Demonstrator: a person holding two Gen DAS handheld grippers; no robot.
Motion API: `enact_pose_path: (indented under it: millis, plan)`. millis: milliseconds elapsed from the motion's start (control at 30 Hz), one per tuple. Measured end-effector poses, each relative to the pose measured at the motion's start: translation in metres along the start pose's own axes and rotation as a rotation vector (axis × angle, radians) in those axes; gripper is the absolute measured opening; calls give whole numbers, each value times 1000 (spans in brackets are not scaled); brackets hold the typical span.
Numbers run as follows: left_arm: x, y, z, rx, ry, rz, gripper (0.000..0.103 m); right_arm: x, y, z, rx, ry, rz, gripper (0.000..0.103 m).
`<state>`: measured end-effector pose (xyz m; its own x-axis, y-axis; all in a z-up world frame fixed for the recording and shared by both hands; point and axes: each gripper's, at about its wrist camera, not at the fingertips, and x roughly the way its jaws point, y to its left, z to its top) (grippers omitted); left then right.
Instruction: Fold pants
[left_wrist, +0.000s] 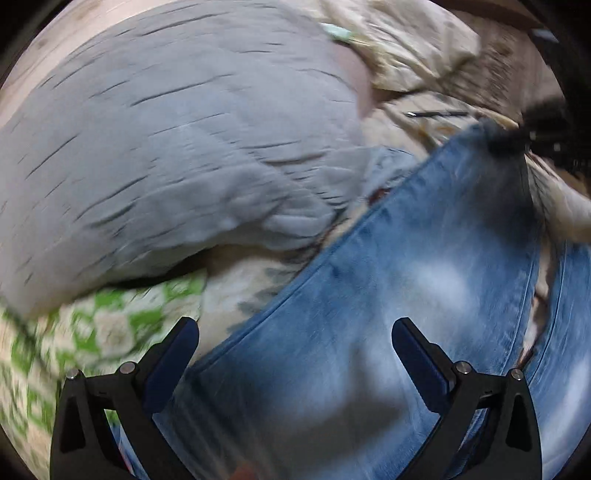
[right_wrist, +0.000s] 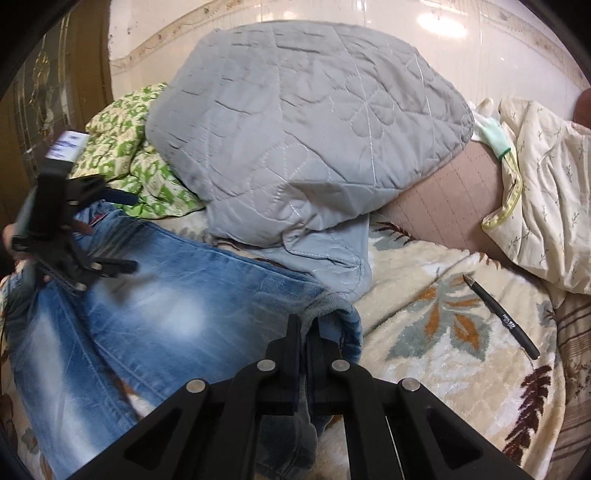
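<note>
Barely begun: jeans (right_wrist: 155, 295) lying unfolded beside grey quilt (right_wrist: 310, 122). Right gripper (right_wrist: 304, 332) clamped on hem; left gripper (left_wrist: 295, 339) wide open, empty, above leg.

Count of items on the bed:

- One pair of blue jeans (right_wrist: 155, 314), its hem pinched in the right tongs (right_wrist: 303, 325).
- Two tongs in all; the left tongs (left_wrist: 295, 332) stand spread above the denim.
- One grey quilted pillow (right_wrist: 306, 122), beyond both tongs.
- One green-patterned cloth (right_wrist: 129, 147), behind the left tongs.
- One black pen (right_wrist: 502, 317), right of the right tongs.
- One cream floral blanket (right_wrist: 443, 332), underneath.
</note>
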<state>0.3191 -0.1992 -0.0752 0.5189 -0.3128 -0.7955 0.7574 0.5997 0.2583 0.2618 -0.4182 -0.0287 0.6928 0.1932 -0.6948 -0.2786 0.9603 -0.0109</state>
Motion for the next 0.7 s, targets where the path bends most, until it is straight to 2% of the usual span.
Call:
enact_pose_path:
  millis: [100, 167, 200, 233, 267, 333, 400, 467, 533, 700]
  plan:
    - [9, 2, 7, 47, 0, -45, 103, -12, 5, -4, -13, -16, 9, 2]
    - [15, 3, 11, 72, 19, -82, 95, -22, 10, -6, -24, -30, 21, 2]
    - [20, 4, 13, 94, 41, -104, 85, -25, 12, -6, -37, -38, 22, 2]
    - [26, 5, 15, 108, 62, -118, 67, -29, 15, -7, -49, -44, 23, 2]
    - [32, 6, 17, 113, 85, -132, 57, -32, 17, -7, -57, -49, 25, 2]
    - [41, 10, 16, 115, 124, -146, 47, -35, 21, -7, -72, -58, 32, 2]
    - [44, 11, 13, 106, 129, -172, 42, -34, 25, -6, -86, -55, 30, 2]
    - [43, 13, 10, 97, 124, -195, 31, -32, 24, -4, -88, -55, 21, 2]
    - [37, 16, 4, 95, 130, -191, 12, -31, 21, -4, -80, -57, 21, 2]
    - [32, 30, 3, 104, 146, -179, 6, -29, 20, -6, -73, -58, 8, 2]
